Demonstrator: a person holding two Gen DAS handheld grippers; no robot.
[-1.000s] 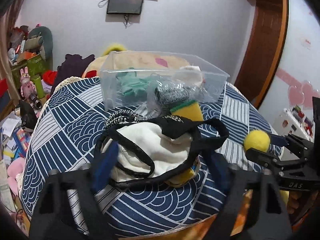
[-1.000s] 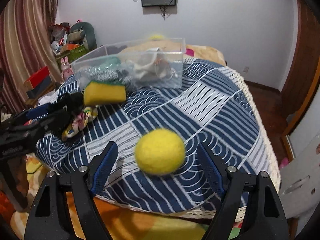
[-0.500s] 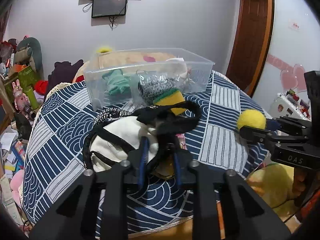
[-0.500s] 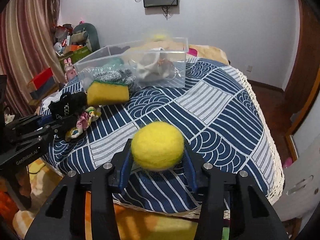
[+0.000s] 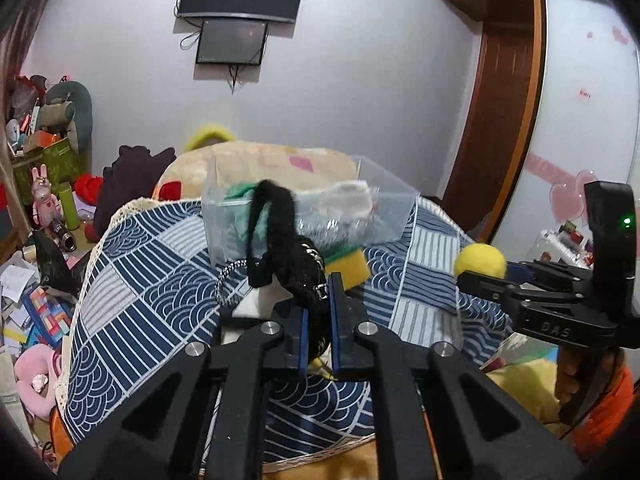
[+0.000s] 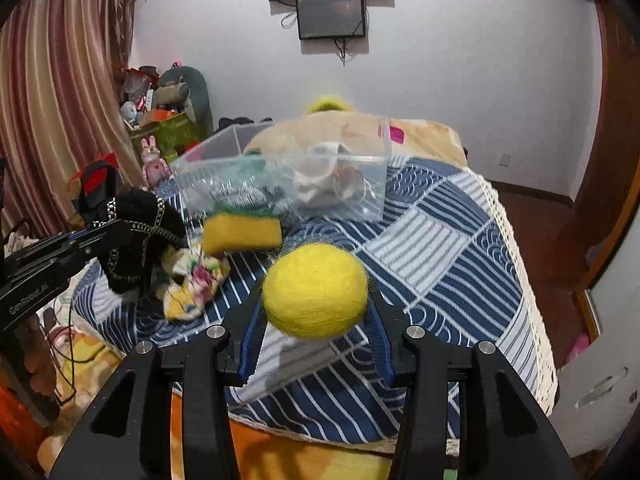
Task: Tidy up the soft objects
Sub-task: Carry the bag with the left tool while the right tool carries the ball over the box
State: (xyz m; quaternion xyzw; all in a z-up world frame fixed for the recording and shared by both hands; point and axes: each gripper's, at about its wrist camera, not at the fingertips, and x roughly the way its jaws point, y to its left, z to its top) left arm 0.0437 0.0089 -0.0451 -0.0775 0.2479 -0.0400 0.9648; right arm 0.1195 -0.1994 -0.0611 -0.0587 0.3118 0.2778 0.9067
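My left gripper (image 5: 317, 312) is shut on a black and white cloth bag (image 5: 288, 264) and holds it lifted above the blue patterned table (image 5: 160, 280); the bag also shows in the right wrist view (image 6: 132, 236). My right gripper (image 6: 316, 308) is shut on a yellow felt ball (image 6: 315, 290), held above the table; the ball also shows in the left wrist view (image 5: 480, 261). A clear plastic box (image 5: 304, 208) with soft items stands at the far side, also in the right wrist view (image 6: 288, 176). A yellow-green sponge (image 6: 242, 229) lies in front of it.
A floral cloth item (image 6: 192, 284) lies on the table under the lifted bag. The round table's lace edge (image 6: 520, 280) drops off to the right. Toys and clutter (image 5: 44, 168) crowd the floor at left. A wooden door (image 5: 500, 120) is at right.
My left gripper closed on the black and white bag and raised it off the table. My right gripper closed on the yellow ball and lifted it.
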